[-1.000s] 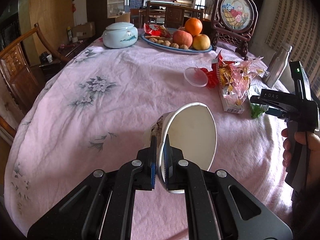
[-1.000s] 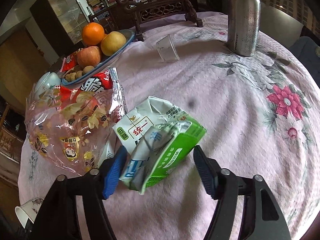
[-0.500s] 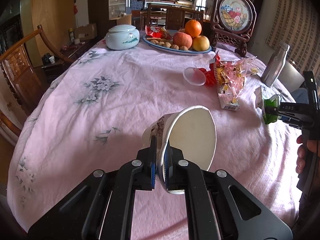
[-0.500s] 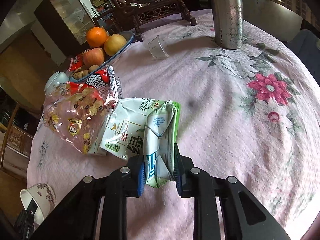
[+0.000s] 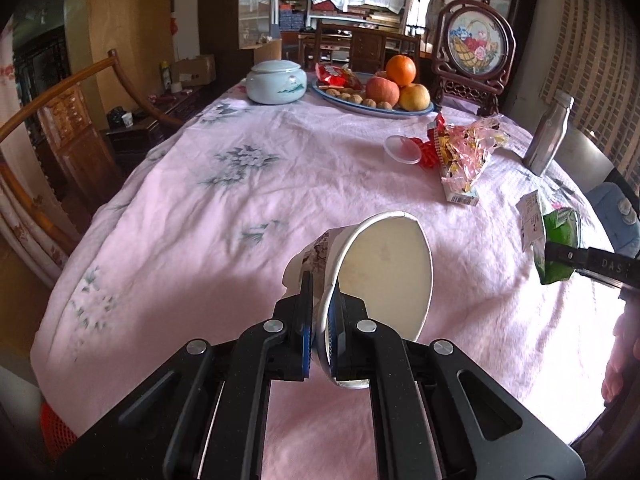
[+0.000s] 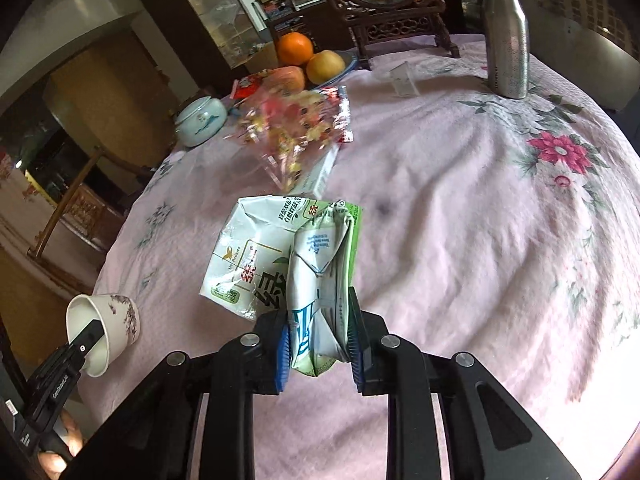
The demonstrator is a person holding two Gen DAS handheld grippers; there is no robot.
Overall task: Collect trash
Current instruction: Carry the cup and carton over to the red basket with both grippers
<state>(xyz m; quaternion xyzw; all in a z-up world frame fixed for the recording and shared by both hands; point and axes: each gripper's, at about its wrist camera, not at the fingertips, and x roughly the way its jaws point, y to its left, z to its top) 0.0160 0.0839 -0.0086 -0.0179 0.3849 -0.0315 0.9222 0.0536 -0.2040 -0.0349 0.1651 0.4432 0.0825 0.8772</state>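
My left gripper (image 5: 320, 320) clamps cup (image 5: 384, 264) wall, cup tipped, mouth facing 3 o'clock, above tablecloth (image 5: 192, 224). My right gripper (image 6: 319, 344) pinches crushed carton (image 6: 296, 264), raised off cloth. Wrapper (image 6: 292, 128) at 11 o'clock of carton.
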